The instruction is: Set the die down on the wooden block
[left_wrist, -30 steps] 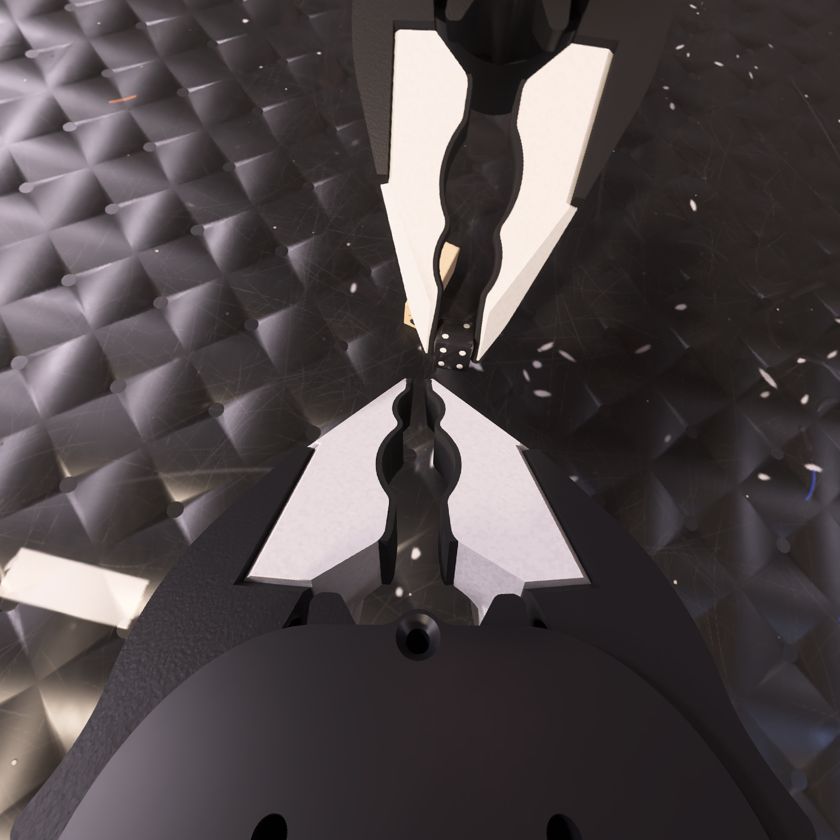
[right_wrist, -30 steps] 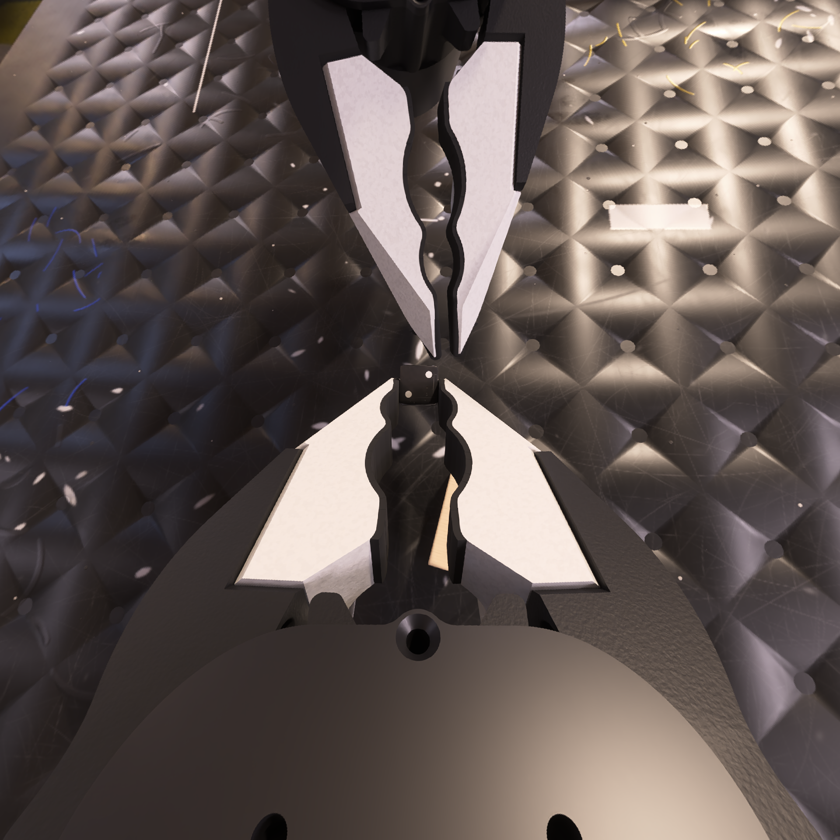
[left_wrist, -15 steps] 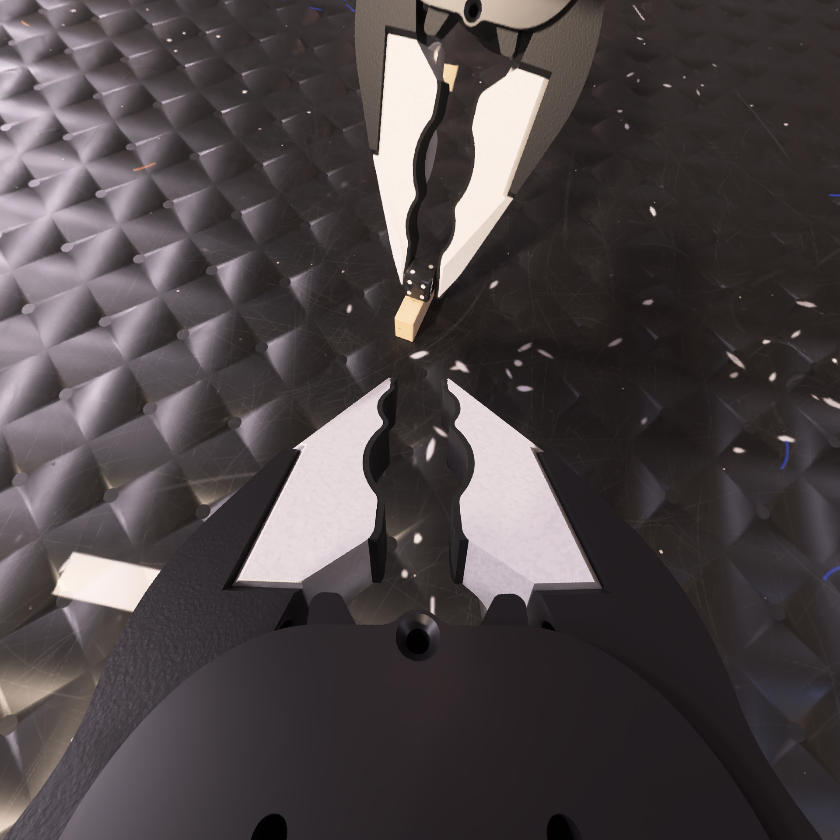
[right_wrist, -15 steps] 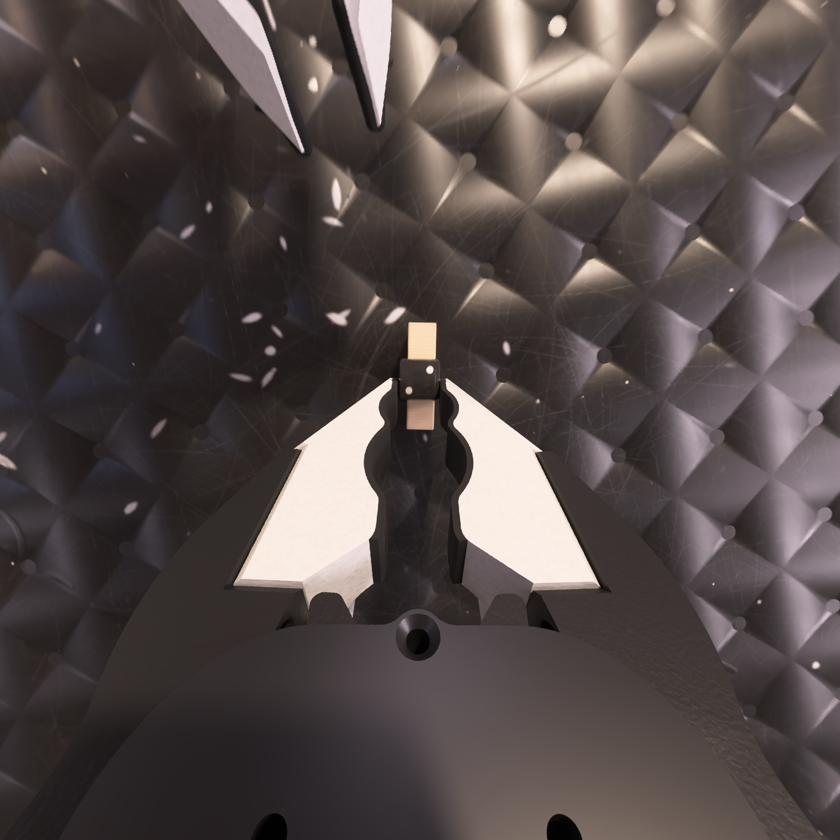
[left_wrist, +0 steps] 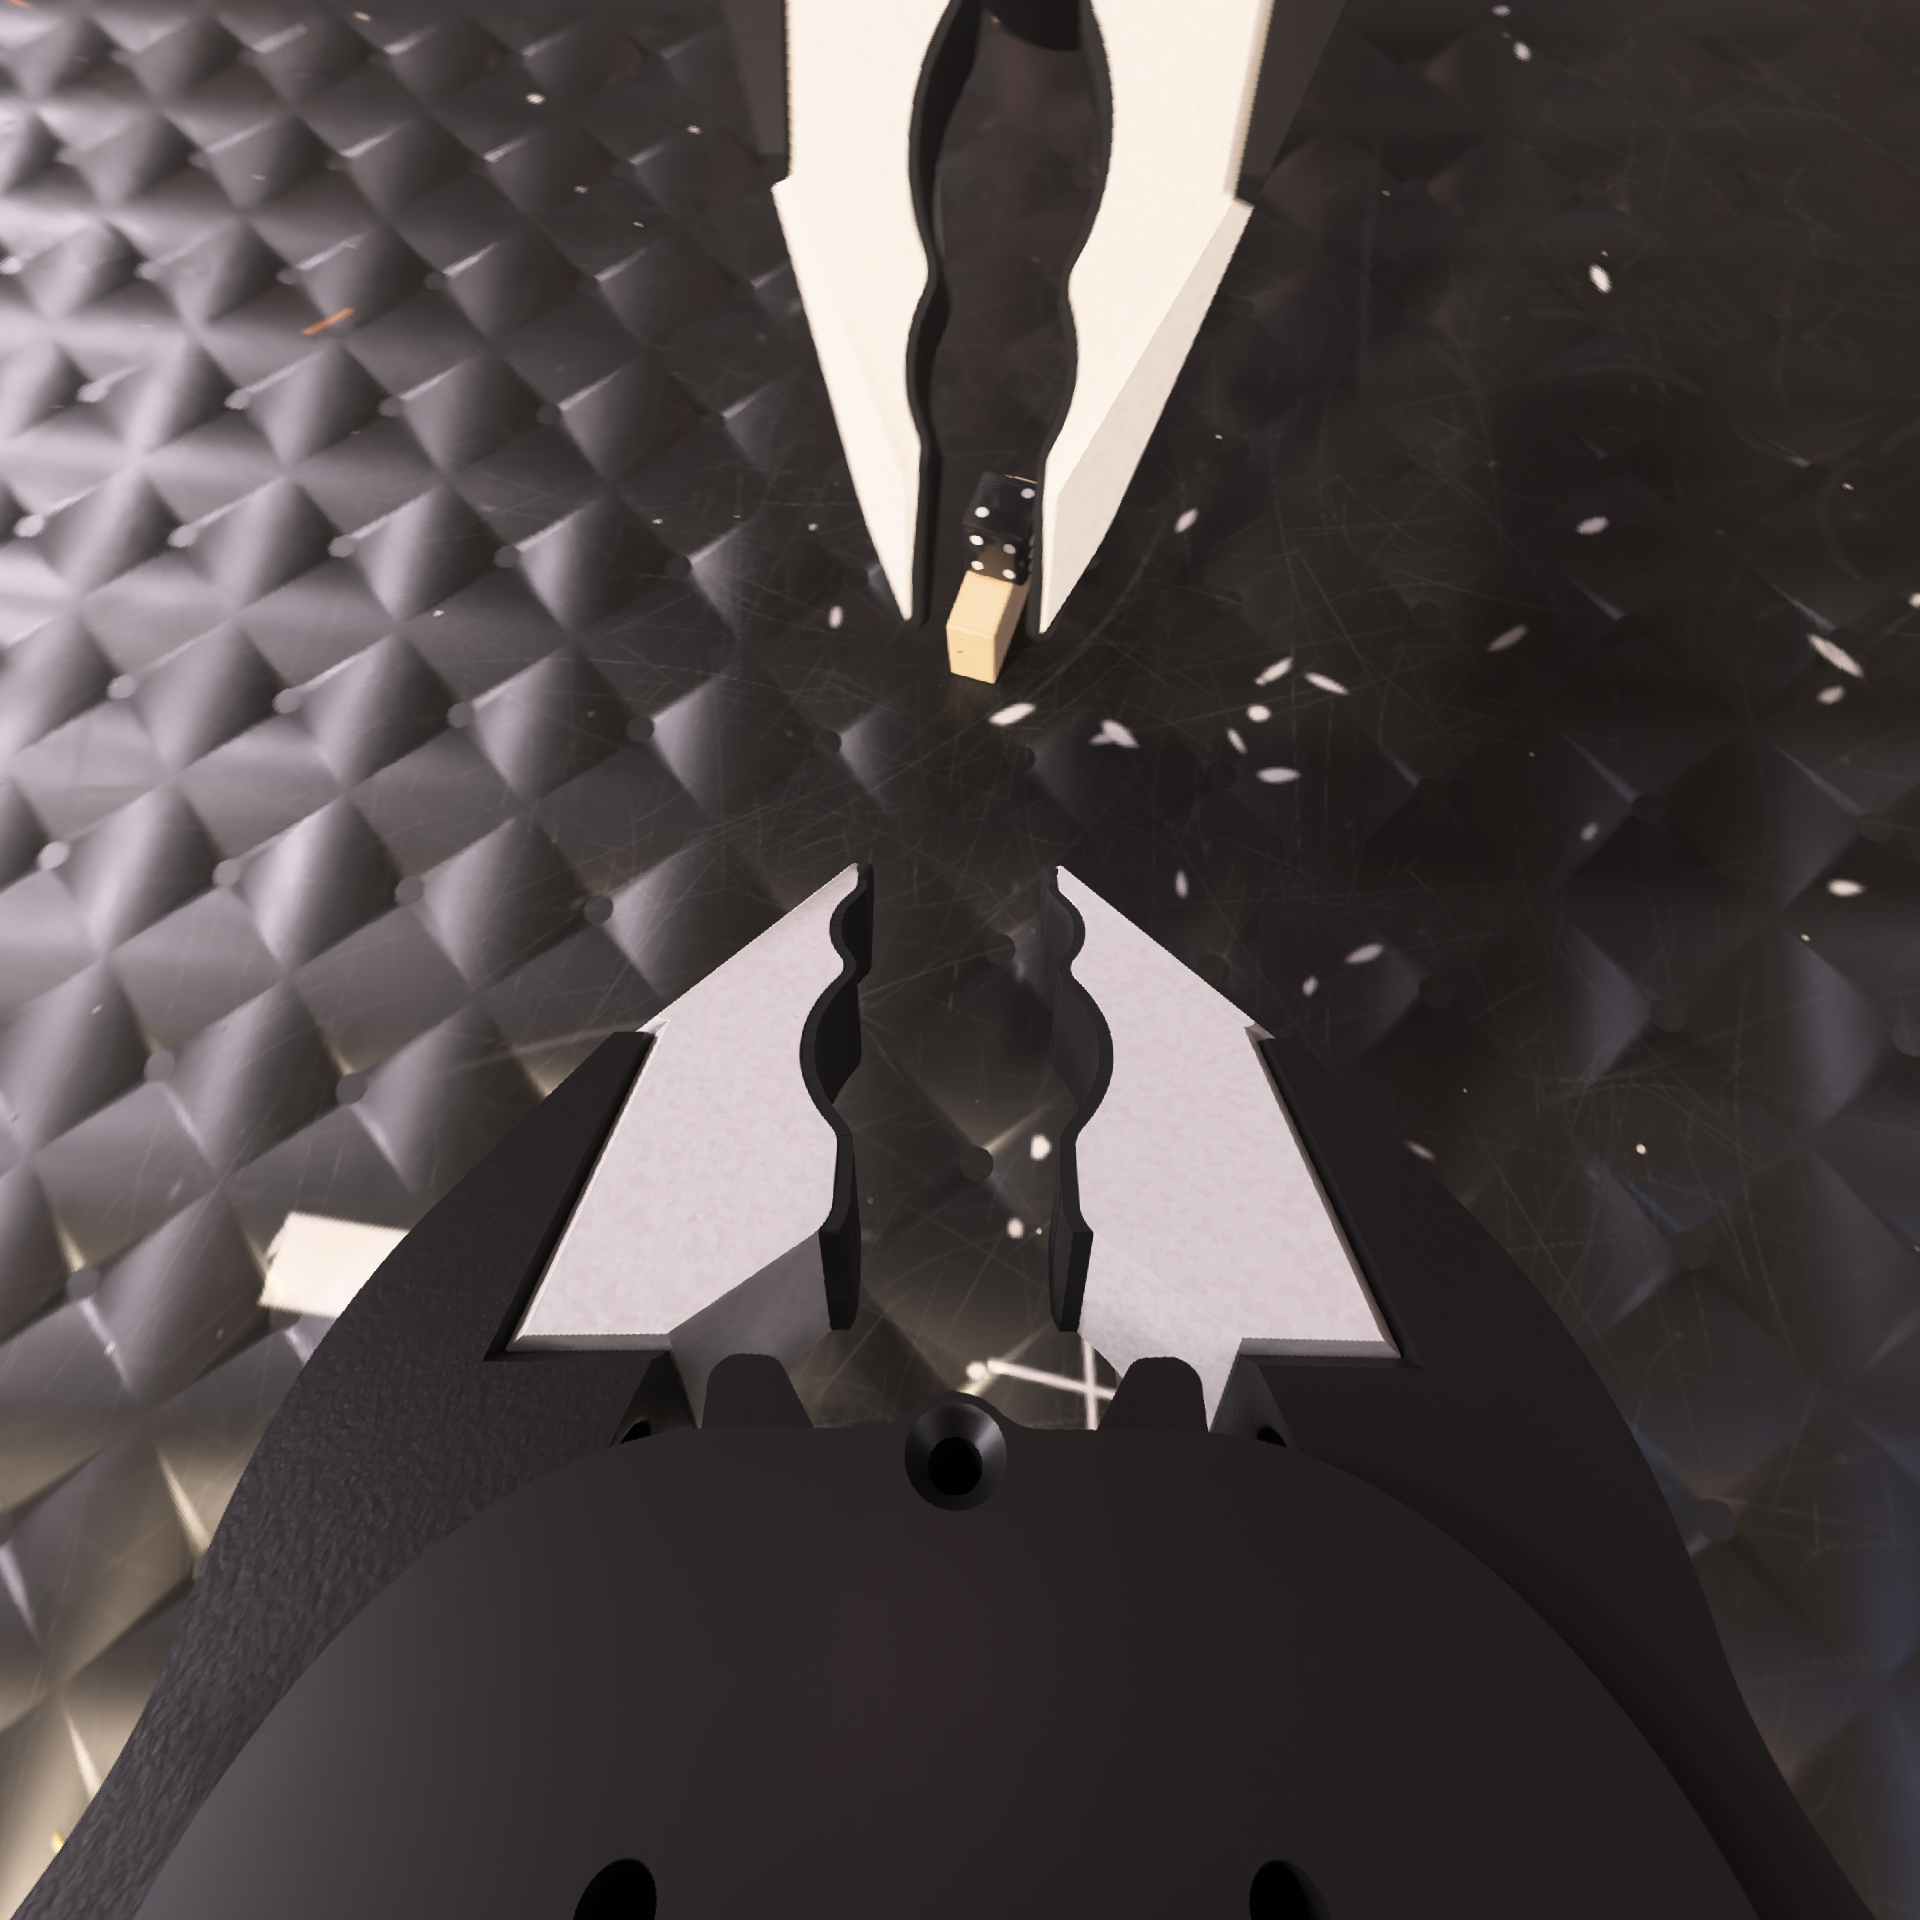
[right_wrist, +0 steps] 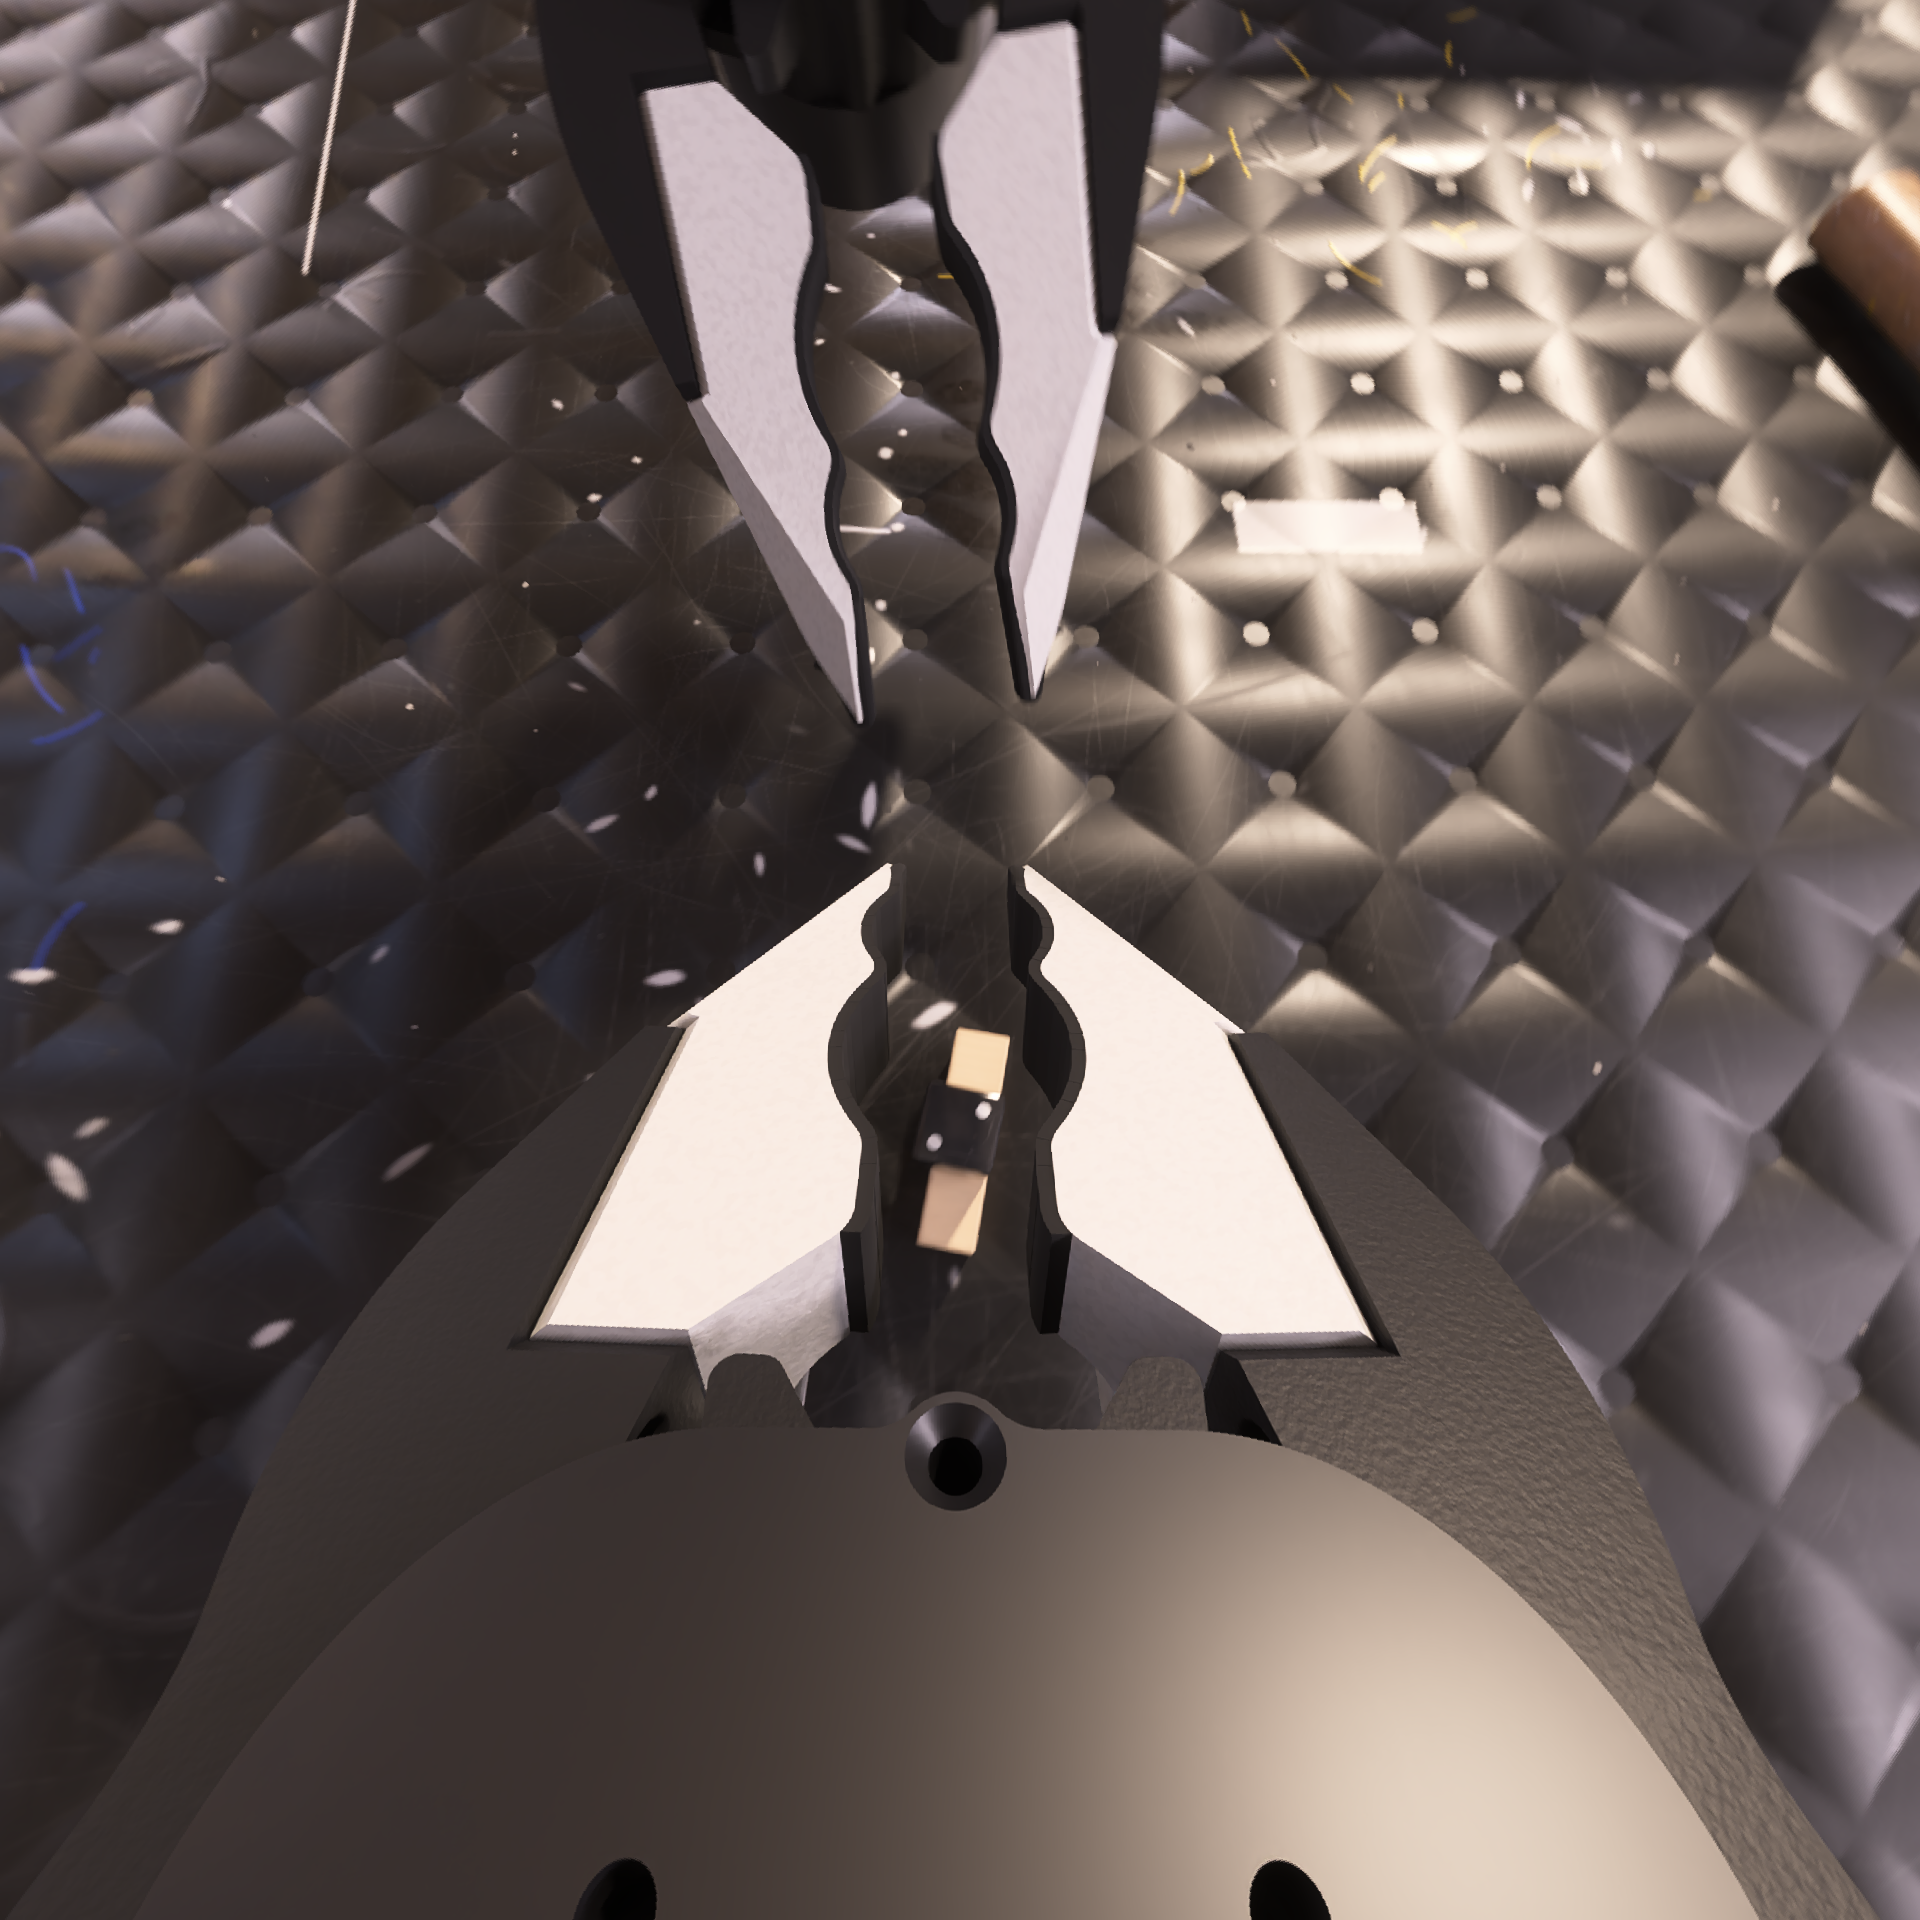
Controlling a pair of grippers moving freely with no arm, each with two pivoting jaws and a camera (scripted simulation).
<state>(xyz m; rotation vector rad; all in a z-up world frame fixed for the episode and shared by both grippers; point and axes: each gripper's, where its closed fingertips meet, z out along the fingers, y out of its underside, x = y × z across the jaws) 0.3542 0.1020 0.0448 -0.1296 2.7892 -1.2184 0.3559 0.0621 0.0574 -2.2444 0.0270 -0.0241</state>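
Note:
The black die (right_wrist: 961, 1127) with white pips sits on top of the small wooden block (right_wrist: 977, 1060), which lies on the dark embossed metal surface (right_wrist: 1455, 935). My right gripper (right_wrist: 958, 871) is open, its fingers on either side of the die and block with a small gap on each side. In the left wrist view the die (left_wrist: 1000, 535) rests on the block (left_wrist: 982, 634) between the right gripper's (left_wrist: 977, 618) fingertips. My left gripper (left_wrist: 956, 878) is open and empty, a short way back from the block, facing the right gripper; it also shows in the right wrist view (right_wrist: 940, 704).
A strip of white tape (right_wrist: 1325, 525) lies on the surface at the right, also seen low left in the left wrist view (left_wrist: 322, 1262). A brown and black cylinder (right_wrist: 1860, 260) sticks in at the top right. A thin wire (right_wrist: 327, 135) lies at the far left.
The right gripper brought the die over the block and opened; the die now rests on the block. The left gripper opened and drew back from the block.

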